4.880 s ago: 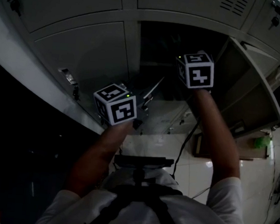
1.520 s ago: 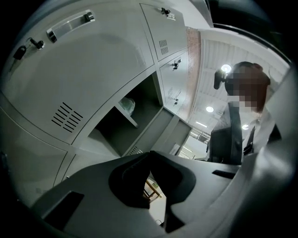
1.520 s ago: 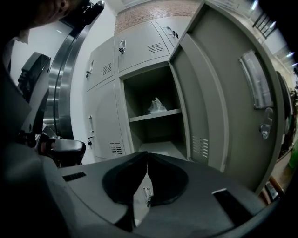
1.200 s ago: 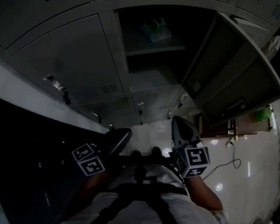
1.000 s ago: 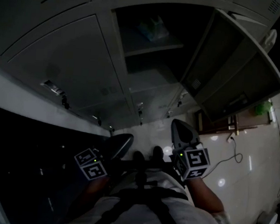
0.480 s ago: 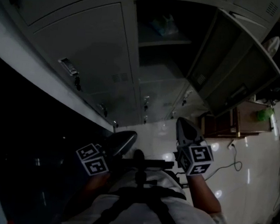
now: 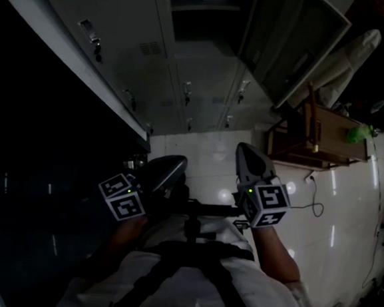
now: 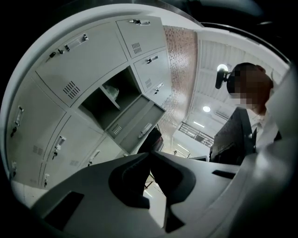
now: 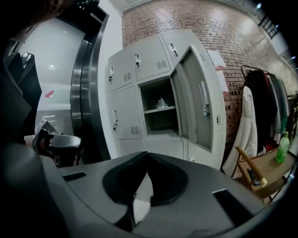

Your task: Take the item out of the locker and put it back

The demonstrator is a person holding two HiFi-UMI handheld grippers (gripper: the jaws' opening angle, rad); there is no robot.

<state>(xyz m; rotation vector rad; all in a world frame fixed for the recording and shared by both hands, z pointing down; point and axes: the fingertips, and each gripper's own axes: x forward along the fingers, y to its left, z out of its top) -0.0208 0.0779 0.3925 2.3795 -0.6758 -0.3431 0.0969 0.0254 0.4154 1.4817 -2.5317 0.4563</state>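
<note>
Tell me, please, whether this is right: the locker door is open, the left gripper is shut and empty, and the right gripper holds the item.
Not quite: the right gripper is shut and empty too; the right gripper view shows the item on the locker shelf. The door is open, and the left gripper is shut and empty.

The scene is viewed steeply downward from the head, the open locker [image 7: 203, 13] caught at the frame's top; that locker is shared, from well back, by both forward-facing gripper views
</note>
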